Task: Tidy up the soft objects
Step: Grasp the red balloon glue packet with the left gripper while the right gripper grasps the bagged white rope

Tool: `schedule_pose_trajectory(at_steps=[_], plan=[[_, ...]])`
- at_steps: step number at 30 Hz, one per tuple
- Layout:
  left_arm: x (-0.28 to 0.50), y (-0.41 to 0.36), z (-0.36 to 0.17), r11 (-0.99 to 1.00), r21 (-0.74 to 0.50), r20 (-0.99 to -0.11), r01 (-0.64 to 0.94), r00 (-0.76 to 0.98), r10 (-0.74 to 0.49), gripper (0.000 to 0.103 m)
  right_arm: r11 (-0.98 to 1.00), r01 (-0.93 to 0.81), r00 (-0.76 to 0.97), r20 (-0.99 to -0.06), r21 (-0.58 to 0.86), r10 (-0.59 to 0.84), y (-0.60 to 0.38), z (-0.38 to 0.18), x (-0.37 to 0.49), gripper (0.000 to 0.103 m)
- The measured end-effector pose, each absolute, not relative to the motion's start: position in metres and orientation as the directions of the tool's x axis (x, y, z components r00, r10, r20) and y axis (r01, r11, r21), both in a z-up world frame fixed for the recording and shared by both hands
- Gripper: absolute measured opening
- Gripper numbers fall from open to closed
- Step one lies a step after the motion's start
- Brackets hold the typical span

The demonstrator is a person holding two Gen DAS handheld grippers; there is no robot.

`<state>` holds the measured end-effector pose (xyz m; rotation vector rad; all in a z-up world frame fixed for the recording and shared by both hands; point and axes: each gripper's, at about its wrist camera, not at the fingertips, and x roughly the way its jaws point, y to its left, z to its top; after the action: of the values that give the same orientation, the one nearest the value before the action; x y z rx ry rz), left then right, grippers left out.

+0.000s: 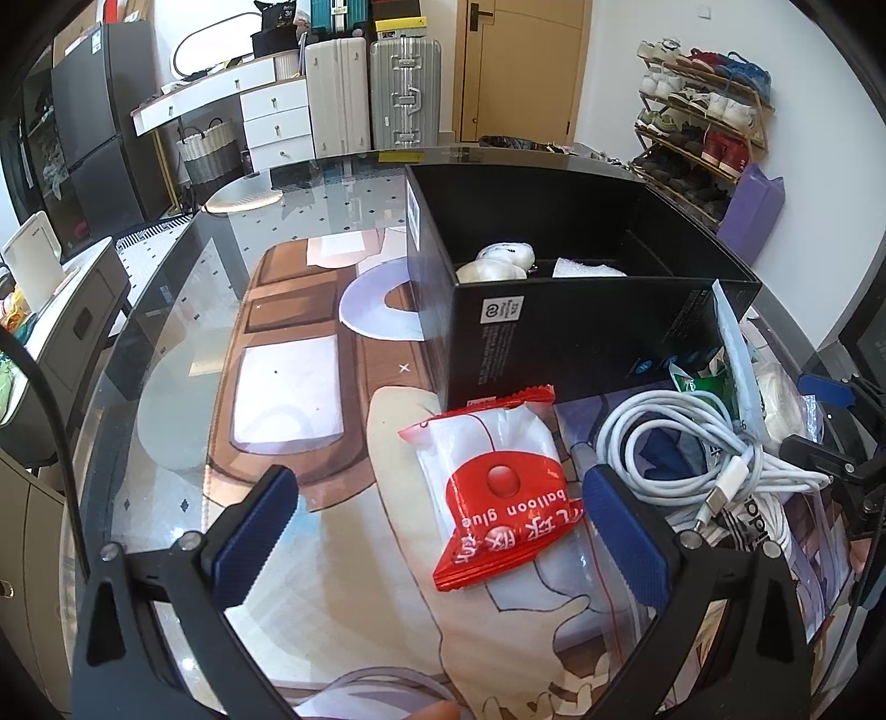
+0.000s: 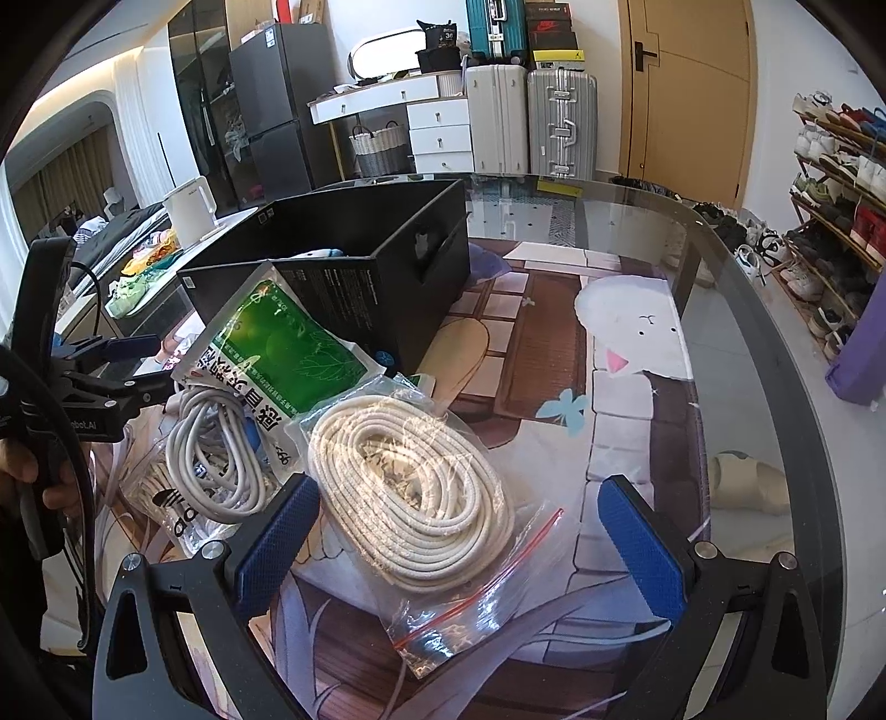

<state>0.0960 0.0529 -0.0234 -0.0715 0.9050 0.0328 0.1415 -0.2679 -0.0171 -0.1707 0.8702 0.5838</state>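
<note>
One black cardboard box [image 1: 559, 332] stands on one glass table [image 1: 183, 310]. Inside the box lie two pale soft things: one cream plush lump [image 1: 501, 265] and one white packet [image 1: 590, 269]. Beside the box there are one red-and-white balloon glue packet [image 1: 495, 487], one green-and-white pouch [image 2: 277, 343], one coiled white USB cable [image 1: 698, 448], one zip bag of coiled cream rope [image 2: 415, 476] and one clear bag with a black trefoil logo [image 2: 177, 504]. Two grippers show: the left gripper [image 1: 437, 531] and the right gripper [image 2: 459, 537], each with two blue pads. Behind the table stand three suitcases, one white [image 1: 336, 97], one silver [image 1: 405, 91], one teal [image 2: 494, 27], plus one shoe rack [image 1: 703, 116] and one woven basket [image 1: 212, 152]
</note>
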Motion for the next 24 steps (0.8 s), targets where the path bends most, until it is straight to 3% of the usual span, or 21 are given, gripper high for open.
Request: schedule_pose_trajectory(at_steps=[10,16,21,24], plan=[[0.103,0.060,-0.026,0.995,-0.082,-0.803,-0.063,0.595,-0.028,0.100,0.800,-0.594,0.470,-0.771,0.084,0.430,-0.256,-0.020,0.144,0.102],[0.102,0.057,-0.028,0.995,-0.092,-0.805,-0.029,0.590,-0.057,0.079,0.784,-0.615,0.451,-0.777,0.086,0.439,-0.253,-0.024,0.144,0.090],[0.098,0.053,-0.026,0.996,-0.086,-0.795,-0.002,0.602,-0.067,0.047,0.776,-0.624,0.448,-0.773,0.088,0.448,-0.253,-0.025,0.143,0.085],[0.097,0.053,-0.025,0.996,-0.092,-0.792,0.000,0.607,-0.073,0.044,0.773,-0.628,0.449,-0.770,0.090,0.454,-0.255,-0.025,0.143,0.078]])
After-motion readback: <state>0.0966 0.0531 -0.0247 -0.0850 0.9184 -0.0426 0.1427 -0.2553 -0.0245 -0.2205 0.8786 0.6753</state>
